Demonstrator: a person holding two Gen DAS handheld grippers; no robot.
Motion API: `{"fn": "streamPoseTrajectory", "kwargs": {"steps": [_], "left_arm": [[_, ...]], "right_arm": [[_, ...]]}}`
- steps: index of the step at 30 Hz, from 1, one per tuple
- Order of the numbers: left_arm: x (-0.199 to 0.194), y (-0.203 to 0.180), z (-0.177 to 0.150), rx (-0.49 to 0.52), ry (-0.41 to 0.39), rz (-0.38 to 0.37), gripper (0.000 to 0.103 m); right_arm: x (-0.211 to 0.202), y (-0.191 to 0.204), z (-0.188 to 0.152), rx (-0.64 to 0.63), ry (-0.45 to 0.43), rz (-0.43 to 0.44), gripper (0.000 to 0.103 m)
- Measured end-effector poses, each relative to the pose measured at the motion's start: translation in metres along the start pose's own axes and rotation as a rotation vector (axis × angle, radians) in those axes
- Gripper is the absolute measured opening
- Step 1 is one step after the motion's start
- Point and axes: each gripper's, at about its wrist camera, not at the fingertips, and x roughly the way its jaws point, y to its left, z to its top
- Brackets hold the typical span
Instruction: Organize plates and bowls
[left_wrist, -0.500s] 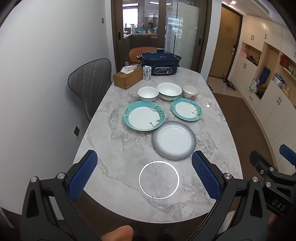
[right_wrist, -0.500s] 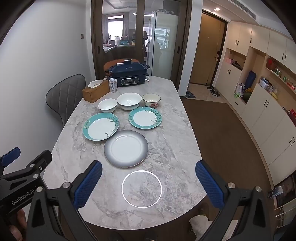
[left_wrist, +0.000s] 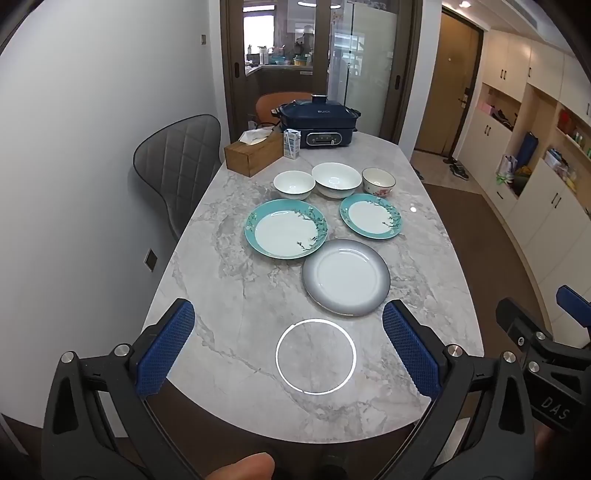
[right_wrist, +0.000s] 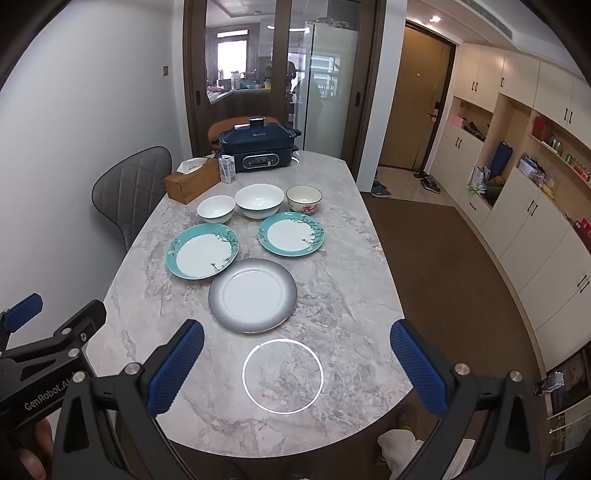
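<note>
On the marble table (left_wrist: 229, 280) lie a grey-rimmed plate (left_wrist: 346, 277) (right_wrist: 252, 294), a large teal plate (left_wrist: 286, 228) (right_wrist: 202, 250) and a smaller teal plate (left_wrist: 370, 216) (right_wrist: 291, 233). Behind them stand a small white bowl (left_wrist: 294, 184) (right_wrist: 216, 208), a larger white bowl (left_wrist: 336, 180) (right_wrist: 259, 200) and a flowered bowl (left_wrist: 378, 181) (right_wrist: 304, 199). My left gripper (left_wrist: 288, 347) hangs open above the table's near end, short of the grey plate, nothing between its blue pads. My right gripper (right_wrist: 297, 365) is open too, beside it, also empty.
At the far end sit a dark blue electric cooker (left_wrist: 317, 123), a wooden tissue box (left_wrist: 253, 155) and a small carton (left_wrist: 291, 144). A grey chair (left_wrist: 177, 166) stands at the table's left side. A white ring mark (left_wrist: 316, 356) is on the table near the front edge. Cabinets line the right wall.
</note>
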Motion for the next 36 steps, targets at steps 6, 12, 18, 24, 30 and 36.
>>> {"fn": "streamPoseTrajectory", "kwargs": {"steps": [6, 12, 18, 24, 30, 36], "left_arm": [[-0.0044, 0.0053, 0.0026, -0.006, 0.002, -0.004, 0.103], [-0.0059, 0.0035, -0.0008, -0.003, 0.002, -0.006, 0.103], [-0.0057, 0.0051, -0.0004, -0.007, 0.004, -0.008, 0.103], [-0.0047, 0.0041, -0.001, -0.006, 0.006, -0.011, 0.103], [-0.0041, 0.0039, -0.002, -0.008, 0.006, -0.012, 0.103], [-0.0041, 0.0043, -0.0014, -0.007, 0.008, -0.014, 0.103]], "right_arm": [[-0.0005, -0.0005, 0.0007, -0.001, 0.001, -0.001, 0.103], [-0.0004, -0.0005, 0.0004, -0.002, 0.001, -0.002, 0.103], [-0.0003, -0.0006, 0.0003, -0.003, 0.001, -0.001, 0.103], [0.0, -0.0005, 0.0003, -0.004, 0.003, -0.003, 0.103], [0.0003, -0.0003, 0.0001, -0.004, 0.003, -0.003, 0.103], [0.0009, -0.0002, -0.0002, -0.004, 0.005, -0.003, 0.103]]}}
